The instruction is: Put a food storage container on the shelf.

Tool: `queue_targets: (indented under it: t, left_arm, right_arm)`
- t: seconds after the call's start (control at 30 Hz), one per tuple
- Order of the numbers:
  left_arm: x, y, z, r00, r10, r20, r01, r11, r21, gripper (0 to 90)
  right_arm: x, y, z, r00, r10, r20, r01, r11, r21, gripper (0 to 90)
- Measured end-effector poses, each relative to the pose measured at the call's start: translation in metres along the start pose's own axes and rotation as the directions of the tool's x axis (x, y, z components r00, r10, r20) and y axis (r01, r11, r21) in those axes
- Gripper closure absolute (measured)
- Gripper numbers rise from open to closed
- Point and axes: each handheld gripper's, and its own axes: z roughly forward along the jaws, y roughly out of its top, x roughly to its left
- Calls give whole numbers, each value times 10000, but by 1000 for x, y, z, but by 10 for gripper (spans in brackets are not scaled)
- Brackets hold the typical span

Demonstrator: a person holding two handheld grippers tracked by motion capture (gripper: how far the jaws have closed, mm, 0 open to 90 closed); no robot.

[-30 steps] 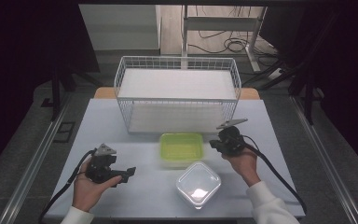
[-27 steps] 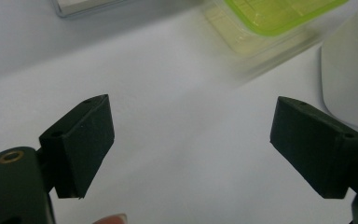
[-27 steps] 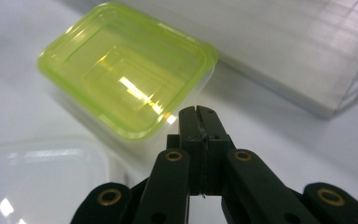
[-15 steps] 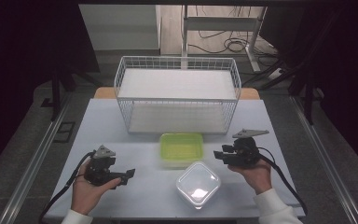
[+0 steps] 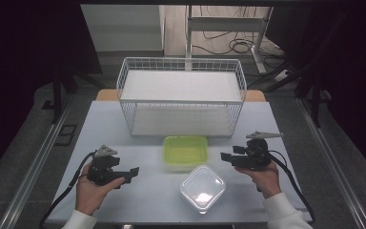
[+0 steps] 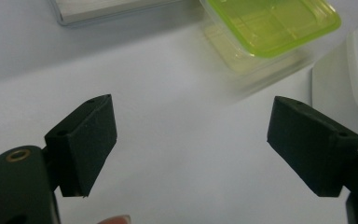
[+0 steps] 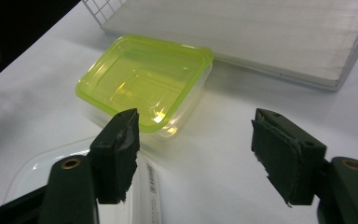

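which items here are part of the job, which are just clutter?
In play:
- green-lidded container, which the right gripper faces, jaws open, just been opening, nothing between them
- clear container
- left gripper, open

Lying about:
- wire basket
- cables on the floor

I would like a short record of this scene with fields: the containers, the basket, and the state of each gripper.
green container: a box with a yellow-green lid, on the table in front of the basket
clear container: a see-through lidded box, nearer the person, just beside the green one
basket: white wire basket at the far side of the table
left gripper: jaws open, nothing between them, held above the table
right gripper: jaws have just been opening, nothing between them, pointing toward the green container
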Motion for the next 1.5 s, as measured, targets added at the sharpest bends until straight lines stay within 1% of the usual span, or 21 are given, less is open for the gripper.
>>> queue_targets:
  t: [0.1, 0.27, 0.33, 0.43, 0.5, 0.57, 0.67, 0.77, 0.8, 0.83, 0.87, 0.97, 1.07, 1.13, 1.23, 1.27, 1.3, 1.33, 1.37, 1.4, 1.5]
  left_arm:
    - [-1, 2, 4, 9997, -185, 127, 186, 9998, -45, 169]
    - [-3, 7, 10, 9966, -581, 583, 584, 9983, -24, 189]
    - [-8, 12, 10, 9986, -383, 363, 384, 9993, -13, 203]
    - [-19, 21, 10, 9974, 6, 726, 1, 10000, -88, 218]
    - [-24, 25, 12, 9972, 169, 735, -167, 9999, -34, 237]
    - [-24, 30, 14, 9950, -26, 1000, 29, 10000, -26, 245]
    - [-22, 36, 16, 9942, -257, 1043, 261, 9997, -22, 268]
    - [-18, 44, 19, 9906, -545, 1255, 546, 9985, 28, 281]
    - [-17, 48, 20, 9881, -662, 1389, 667, 9978, 11, 285]
    - [-16, 53, 22, 9805, -856, 1767, 866, 9962, 20, 296]
    - [-16, 53, 22, 9805, -856, 1767, 866, 9962, 20, 301]
    - [-17, 62, 28, 9756, -948, 1979, 944, 9955, 114, 314]
    - [-16, 69, 35, 9630, -1268, 2379, 1234, 9919, 292, 327]
    - [-14, 73, 41, 9588, -1437, 2449, 1377, 9896, 417, 336]
    - [-8, 77, 50, 9447, -1775, 2757, 1660, 9840, 646, 353]
    - [-5, 78, 55, 9370, -1976, 2882, 1847, 9802, 714, 371]
    - [-4, 79, 58, 9308, -2080, 3006, 1940, 9781, 759, 371]
    - [-1, 79, 62, 9202, -2218, 3225, 2050, 9750, 857, 379]
    - [1, 80, 67, 9134, -2302, 3356, 2066, 9728, 1051, 385]
    - [3, 80, 71, 9144, -2367, 3285, 2112, 9710, 1120, 394]
    - [8, 80, 81, 9048, -2559, 3404, 2230, 9657, 1331, 414]
  right_arm:
    - [0, -1, 1, 10000, -71, -63, 72, 9999, 108, 305]
    - [0, -1, -1, 9997, -138, -219, 143, 9997, 199, 300]
    - [0, -1, 0, 9996, -159, -251, 165, 9996, 244, 298]
    - [-1, 1, 1, 9993, -93, -363, 103, 9996, 260, 297]
    - [-1, 3, 4, 9986, -129, -512, 142, 9996, 252, 297]
    - [-1, 4, 4, 9987, -144, -491, 158, 9995, 285, 297]
    - [-1, 9, 6, 9985, -175, -514, 187, 9996, 227, 308]
    - [1, 14, 8, 9981, -222, -576, 236, 9995, 225, 323]
    - [2, 15, 9, 9980, -179, -604, 195, 9995, 266, 330]
    - [3, 19, 11, 9981, -155, -602, 171, 9995, 268, 333]
    - [4, 21, 11, 9984, -84, -552, 101, 9995, 303, 336]
    - [5, 23, 13, 9982, -39, -602, 58, 9995, 307, 341]
    - [6, 25, 17, 9979, 28, -651, -3, 9993, 378, 353]
    - [4, 26, 20, 9967, 180, -787, -150, 9991, 387, 364]
    - [-1, 28, 28, 9943, 454, -966, -414, 9982, 433, 388]
    - [-6, 30, 34, 9917, 651, -1105, -601, 9970, 481, 404]
    - [-6, 30, 34, 9917, 651, -1105, -601, 9970, 481, 404]
    - [-8, 30, 37, 9904, 733, -1168, -676, 9963, 522, 413]
    - [-11, 31, 42, 9883, 861, -1256, -792, 9951, 588, 419]
    - [-15, 32, 47, 9850, 1061, -1364, -974, 9928, 693, 427]
    - [-20, 33, 58, 9752, 1439, -1680, -1325, 9881, 776, 449]
